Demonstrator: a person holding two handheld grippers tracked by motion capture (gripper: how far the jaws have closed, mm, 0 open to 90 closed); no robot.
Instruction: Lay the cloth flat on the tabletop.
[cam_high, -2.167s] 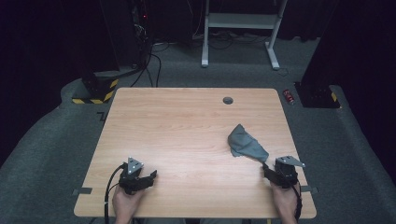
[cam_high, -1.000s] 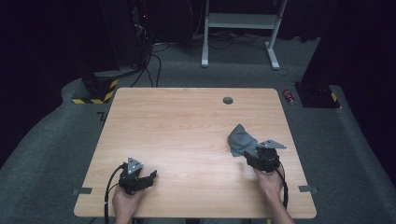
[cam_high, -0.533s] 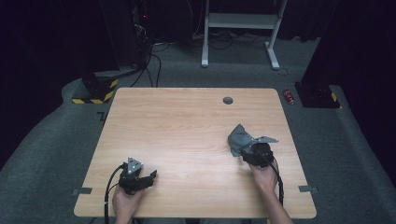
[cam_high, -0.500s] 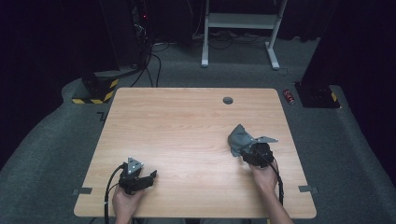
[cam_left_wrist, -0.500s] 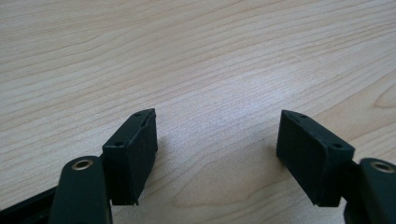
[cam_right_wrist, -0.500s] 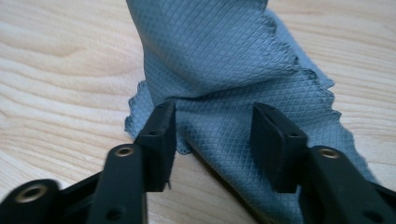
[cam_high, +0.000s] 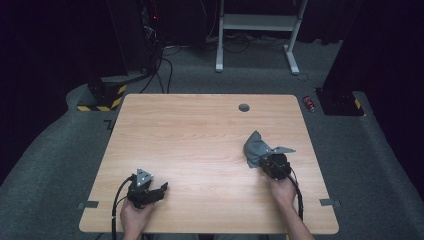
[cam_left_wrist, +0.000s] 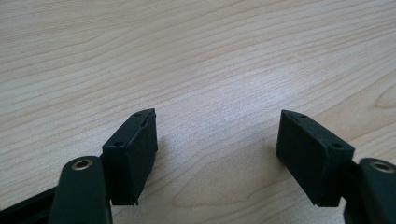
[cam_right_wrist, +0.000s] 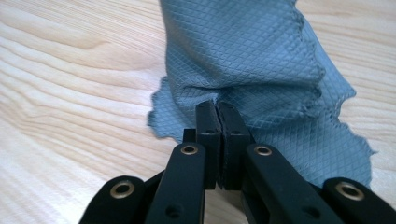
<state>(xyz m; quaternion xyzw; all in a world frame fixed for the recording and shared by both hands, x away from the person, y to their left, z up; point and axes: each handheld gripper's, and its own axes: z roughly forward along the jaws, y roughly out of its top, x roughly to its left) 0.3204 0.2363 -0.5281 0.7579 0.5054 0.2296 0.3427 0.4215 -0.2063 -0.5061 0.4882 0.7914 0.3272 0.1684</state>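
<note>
A crumpled grey-blue cloth lies on the right half of the wooden table. My right gripper sits at the cloth's near edge, and its jaws have just been closing on it. In the right gripper view the cloth rises into a fold right in front of the right gripper, whose pads are pressed together with its edge pinched between them. My left gripper rests near the front left of the table. In the left gripper view the left gripper stands open over bare wood.
A round cable hole sits near the table's far edge. Grey tape tabs mark the front corners. On the carpet beyond lie a red can, a yellow-black striped block and a white desk frame.
The right gripper has moved from the front right edge forward and left to the cloth and closed its jaws on the cloth's edge. The left gripper has kept still.
</note>
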